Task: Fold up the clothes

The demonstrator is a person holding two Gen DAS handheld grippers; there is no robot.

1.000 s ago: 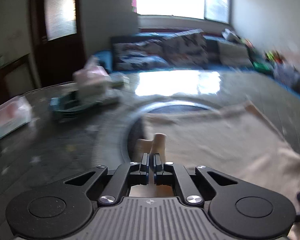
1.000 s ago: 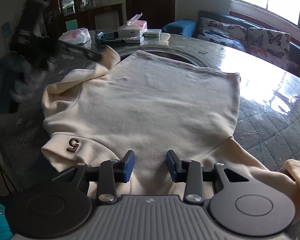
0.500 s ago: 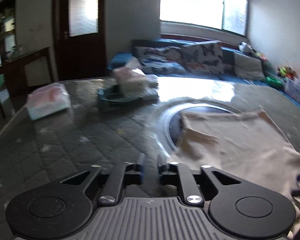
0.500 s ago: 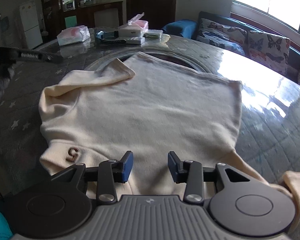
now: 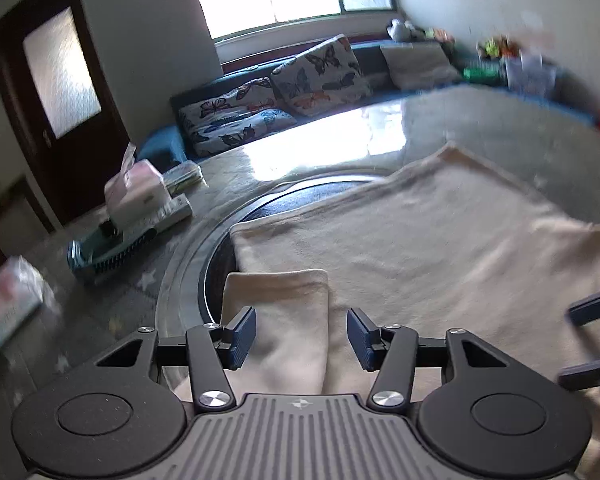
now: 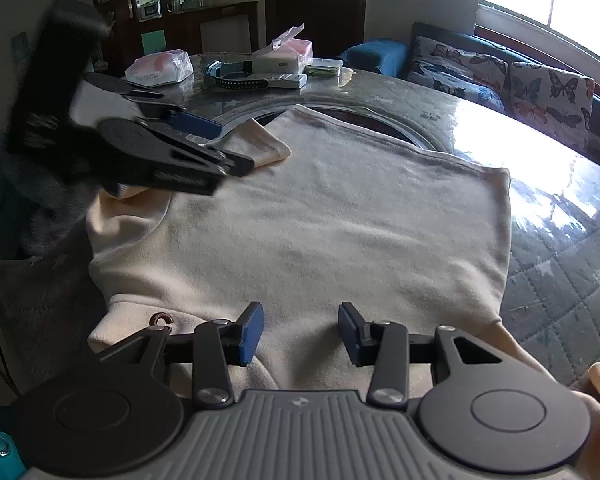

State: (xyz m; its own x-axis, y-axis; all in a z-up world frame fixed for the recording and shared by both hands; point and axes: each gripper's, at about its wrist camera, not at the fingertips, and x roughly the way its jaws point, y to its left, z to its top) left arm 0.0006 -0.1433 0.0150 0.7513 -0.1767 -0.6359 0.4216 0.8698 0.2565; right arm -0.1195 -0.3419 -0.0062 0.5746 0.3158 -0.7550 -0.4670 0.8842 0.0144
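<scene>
A cream sweater [image 6: 320,220] lies spread flat on the quilted grey table [image 6: 560,280]; it shows in the left wrist view too, as the sweater [image 5: 420,240]. Its sleeve [image 5: 276,312] is folded in, cuff [image 6: 264,144] resting on the body. My left gripper [image 5: 302,338] hovers over that sleeve, jaws opening; the sleeve lies between the pads, unpressed. From the right wrist view the left gripper [image 6: 228,146] hangs at the sweater's left side. My right gripper [image 6: 300,334] sits low over the near shoulder area, jaws opening, gripping nothing. A small brown emblem [image 6: 162,318] marks the chest.
A dark round inset [image 5: 260,208] lies partly under the sweater. At the table's far side are a tissue pack [image 6: 160,66], a white box [image 6: 280,54] and a teal object [image 5: 100,252]. A sofa with butterfly cushions [image 5: 320,76] stands behind, under the window.
The left gripper let go of the sleeve cuff, swung out to the left, then came back over the sleeve with wider jaws. The sleeve now rests on the sweater. The right gripper widened slightly.
</scene>
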